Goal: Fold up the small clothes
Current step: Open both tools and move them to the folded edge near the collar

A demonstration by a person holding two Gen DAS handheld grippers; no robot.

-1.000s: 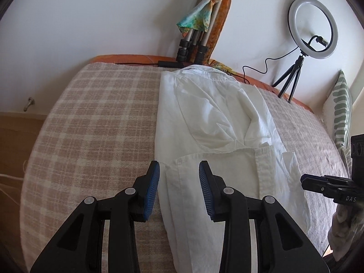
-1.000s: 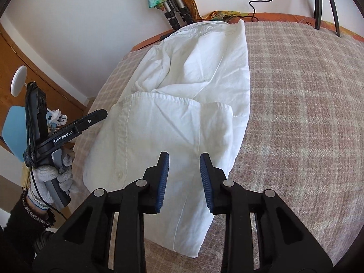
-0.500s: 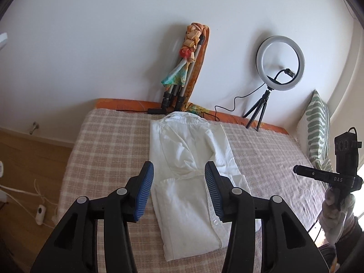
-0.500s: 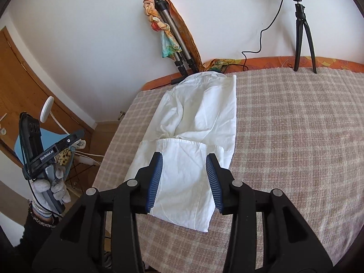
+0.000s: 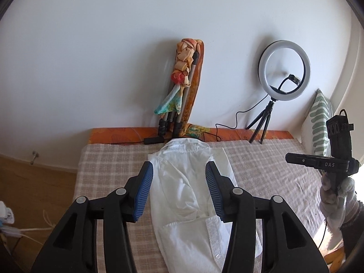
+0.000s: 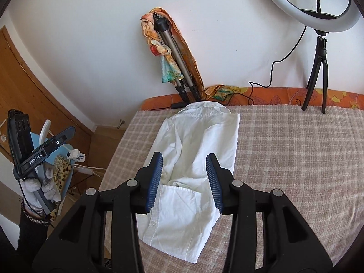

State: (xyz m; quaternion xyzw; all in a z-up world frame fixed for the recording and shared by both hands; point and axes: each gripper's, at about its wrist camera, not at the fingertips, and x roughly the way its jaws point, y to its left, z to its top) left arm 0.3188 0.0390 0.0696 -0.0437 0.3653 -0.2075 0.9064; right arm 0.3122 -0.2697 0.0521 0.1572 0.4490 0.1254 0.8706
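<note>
- Shirt [image 6: 195, 159], white, lies lengthwise on the bed [image 6: 295, 159], collar toward the wall, hem panel folded up over its middle.
- Judged light, limp, wrinkle-prone; thin cloth should pinch best at the doubled fold edge or hem corners.
- My left tool [image 5: 179, 191] and right tool [image 6: 184, 183] hang above it, jaws just widened, nothing between them.
- Bed's left edge is close; plaid room lies right. Tripod [image 6: 175, 52] and ring light [image 5: 284, 68] crowd the far end.

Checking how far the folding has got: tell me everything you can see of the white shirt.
The white shirt looks like thin, creased cotton. It lies flat on the checked bedcover, collar towards the wall, folded into a narrow strip with the hem end folded up over the middle. A button placket shows along its near part. Nothing touches it but the bedcover; both grippers hang open above it.
</note>
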